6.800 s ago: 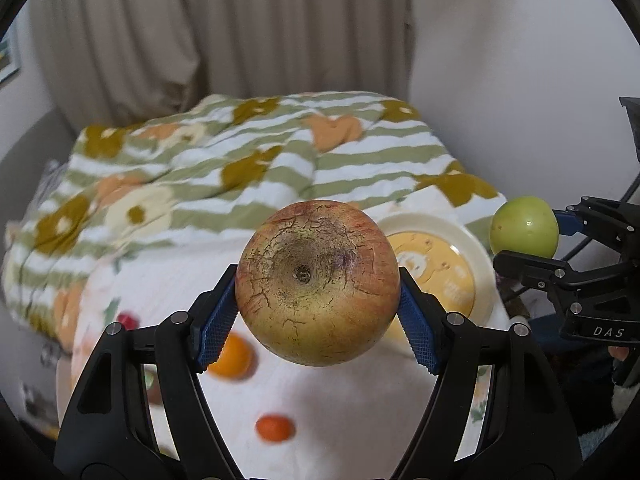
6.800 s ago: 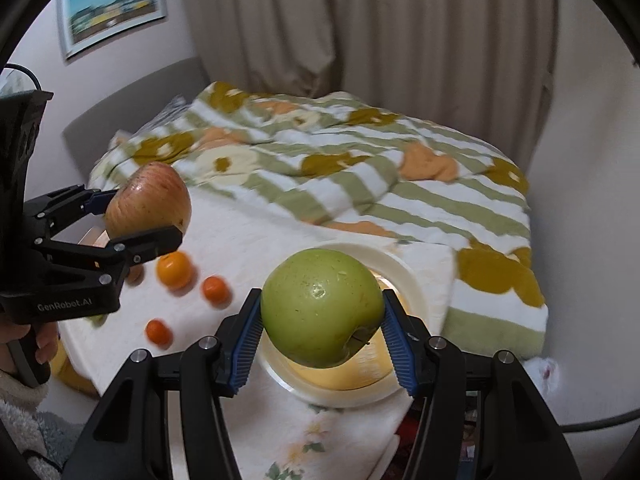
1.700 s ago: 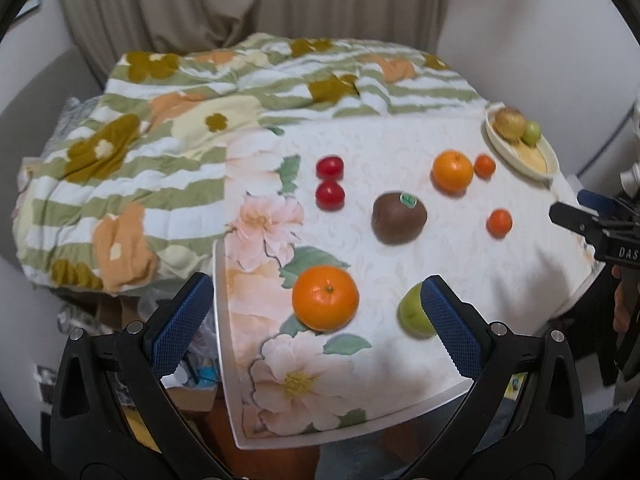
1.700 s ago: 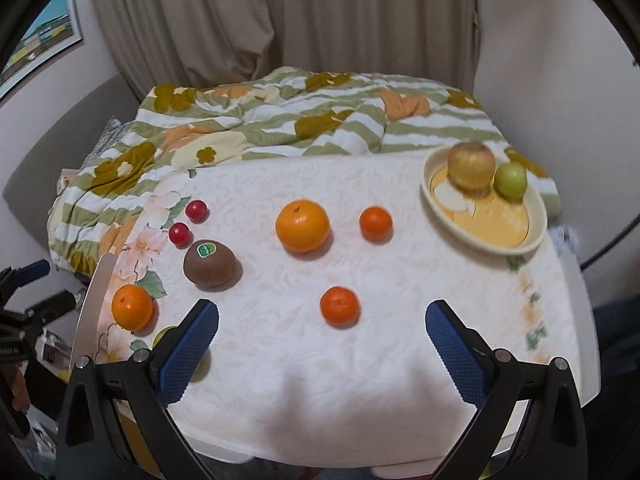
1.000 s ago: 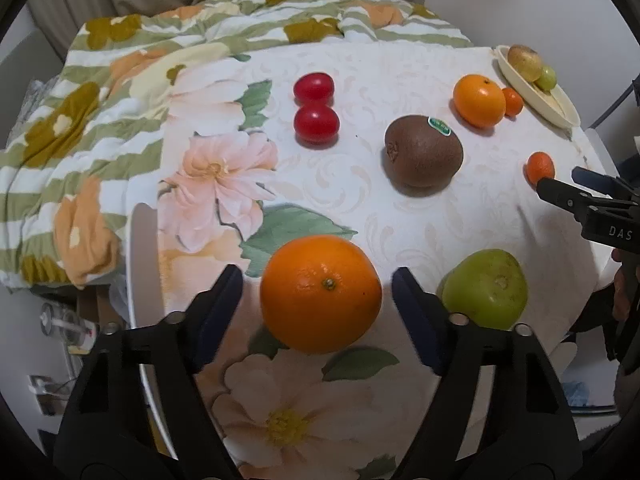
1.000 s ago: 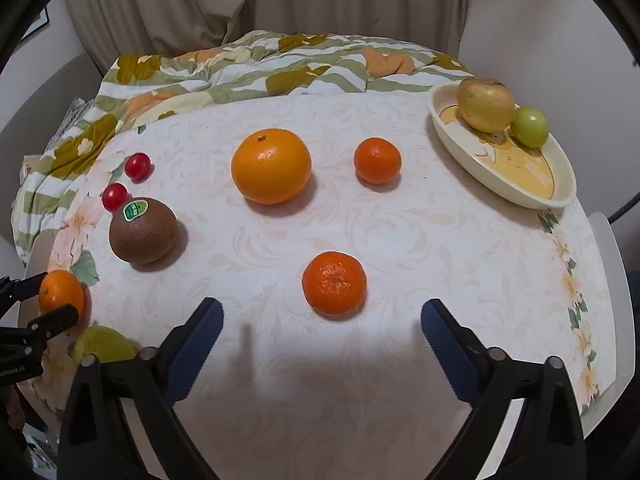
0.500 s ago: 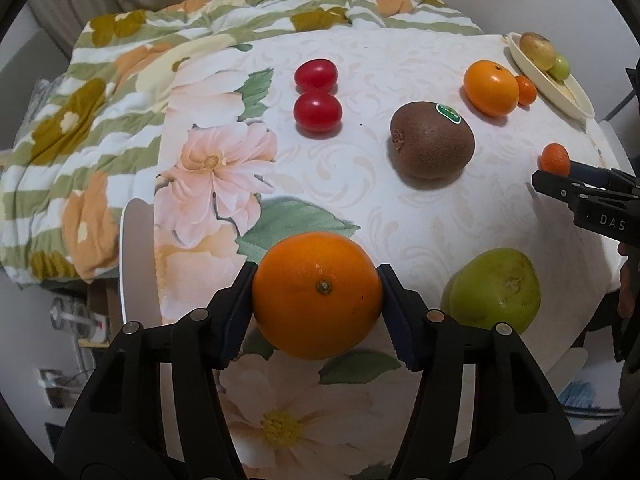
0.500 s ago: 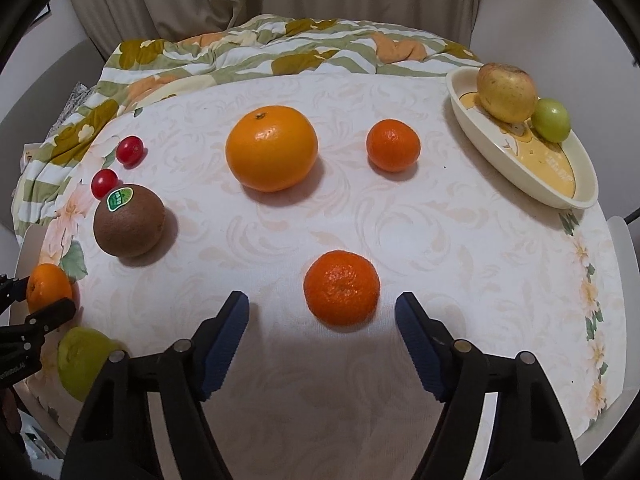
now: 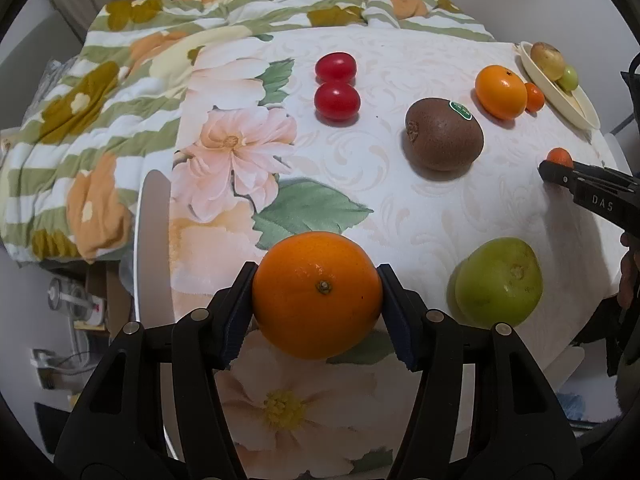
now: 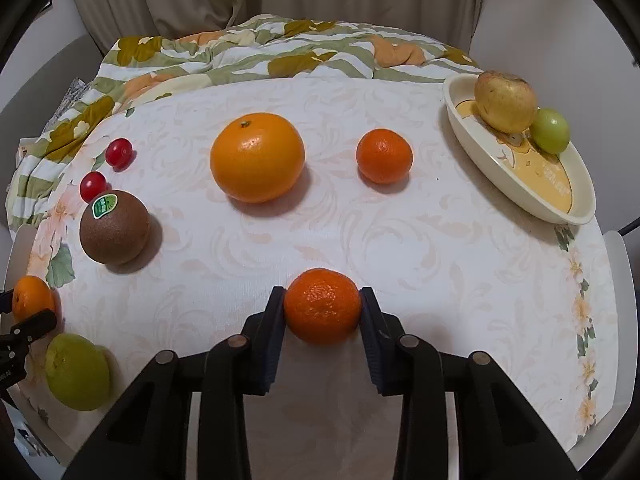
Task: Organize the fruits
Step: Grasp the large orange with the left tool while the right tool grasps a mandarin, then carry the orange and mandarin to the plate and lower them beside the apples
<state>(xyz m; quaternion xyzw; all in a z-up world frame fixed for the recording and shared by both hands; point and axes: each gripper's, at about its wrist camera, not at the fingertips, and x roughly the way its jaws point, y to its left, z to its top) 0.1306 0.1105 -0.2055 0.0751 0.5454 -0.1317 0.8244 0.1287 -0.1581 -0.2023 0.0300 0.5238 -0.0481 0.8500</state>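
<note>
My left gripper (image 9: 316, 312) is shut on an orange (image 9: 317, 294) at the table's near left edge; it also shows in the right wrist view (image 10: 32, 300). My right gripper (image 10: 322, 312) is shut on a small mandarin (image 10: 322, 305) resting on the tablecloth. A cream plate (image 10: 520, 176) at the far right holds a yellowish apple (image 10: 505, 101) and a small green fruit (image 10: 551, 130). On the cloth lie a large orange (image 10: 257, 157), another mandarin (image 10: 384, 155), a kiwi (image 10: 114, 227), two red tomatoes (image 10: 93, 185) and a green fruit (image 10: 77, 371).
The table (image 10: 616, 248) is covered by a white floral cloth and stands against a bed with a striped flower quilt (image 10: 280, 40). Curtains and a wall lie behind. The floor beside the table's left edge holds clutter (image 9: 68, 300).
Both grippers have closed: the left jaws now grip the orange, and the right jaws have moved in and closed on the small mandarin.
</note>
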